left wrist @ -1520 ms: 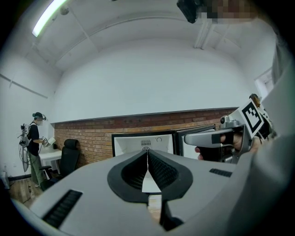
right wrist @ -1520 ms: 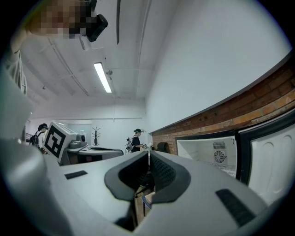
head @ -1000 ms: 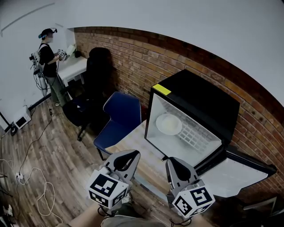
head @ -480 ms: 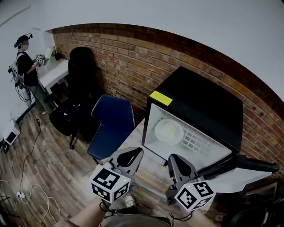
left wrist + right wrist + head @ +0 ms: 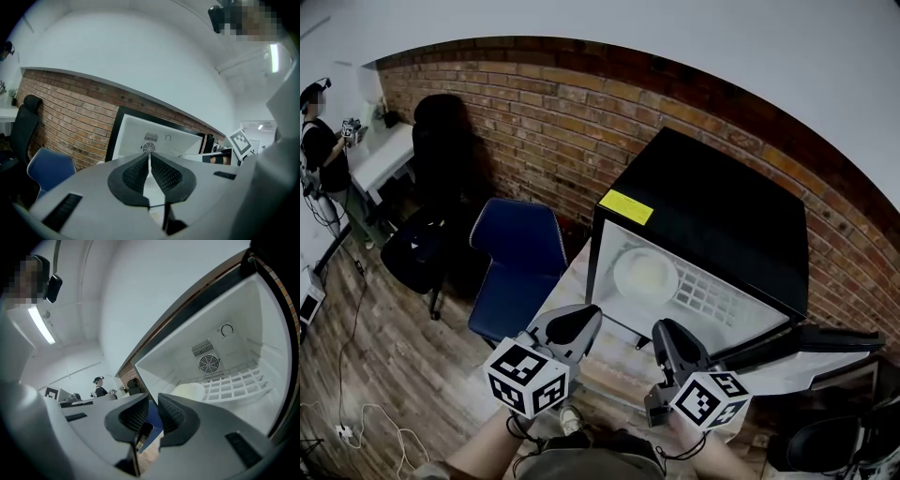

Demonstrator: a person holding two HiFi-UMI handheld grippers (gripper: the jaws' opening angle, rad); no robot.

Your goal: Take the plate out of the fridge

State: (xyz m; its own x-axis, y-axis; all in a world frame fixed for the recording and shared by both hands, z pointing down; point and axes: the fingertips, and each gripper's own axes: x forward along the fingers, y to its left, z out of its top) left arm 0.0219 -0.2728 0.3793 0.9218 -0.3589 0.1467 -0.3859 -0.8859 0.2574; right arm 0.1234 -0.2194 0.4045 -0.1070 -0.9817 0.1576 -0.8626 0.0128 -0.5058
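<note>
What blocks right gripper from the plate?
Nothing visible, so probably yes: fridge door is open and the plate lies uncovered ahead of the right gripper, whose empty jaws have just been opening.

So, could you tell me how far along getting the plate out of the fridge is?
Done: the fridge door stands open, and the plate shows on the shelf inside. In hand: both grippers sit in front of the opening. The left gripper has its jaws shut. The right gripper has just been opening its jaws, nothing between them. Left: reaching in, gripping the plate and bringing it out.
</note>
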